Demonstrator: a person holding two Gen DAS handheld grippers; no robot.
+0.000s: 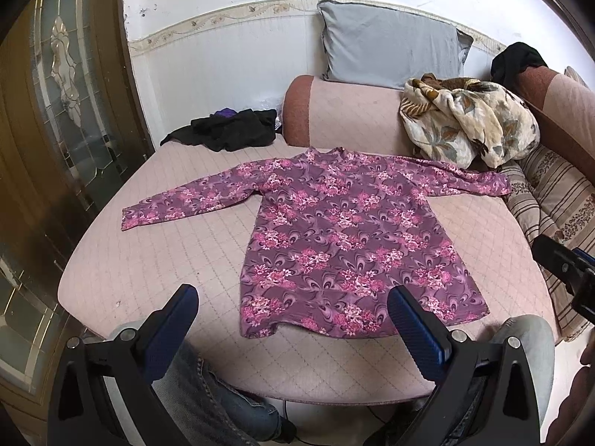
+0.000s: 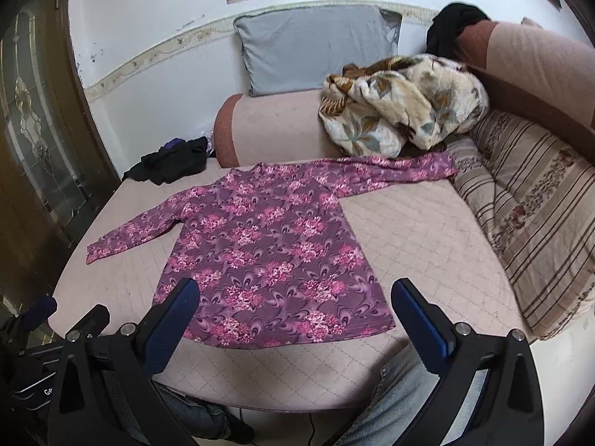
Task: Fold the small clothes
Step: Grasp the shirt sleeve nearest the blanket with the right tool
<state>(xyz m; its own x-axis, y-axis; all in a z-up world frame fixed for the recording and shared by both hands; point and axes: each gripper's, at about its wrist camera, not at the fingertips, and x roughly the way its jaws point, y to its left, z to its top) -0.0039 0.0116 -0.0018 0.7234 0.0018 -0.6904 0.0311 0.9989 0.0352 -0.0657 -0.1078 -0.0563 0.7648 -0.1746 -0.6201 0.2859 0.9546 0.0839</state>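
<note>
A purple long-sleeved top with pink flowers (image 1: 342, 230) (image 2: 275, 252) lies flat on the pink quilted seat, both sleeves spread out sideways, collar away from me. My left gripper (image 1: 293, 304) hovers open above the near edge of the seat, just short of the hem's left part, holding nothing. My right gripper (image 2: 295, 297) is also open and empty, its fingers held above the hem. The right gripper (image 1: 565, 271) shows at the right edge of the left wrist view, and the left gripper (image 2: 55, 330) at the lower left of the right wrist view.
A black clothes pile (image 1: 227, 130) lies at the far left corner. A crumpled floral blanket (image 1: 468, 126) and a grey pillow (image 1: 390, 48) sit behind the top. Striped cushions (image 2: 531, 223) line the right. A person's jeans-clad knees (image 2: 401, 390) are at the seat's (image 1: 156, 252) near edge.
</note>
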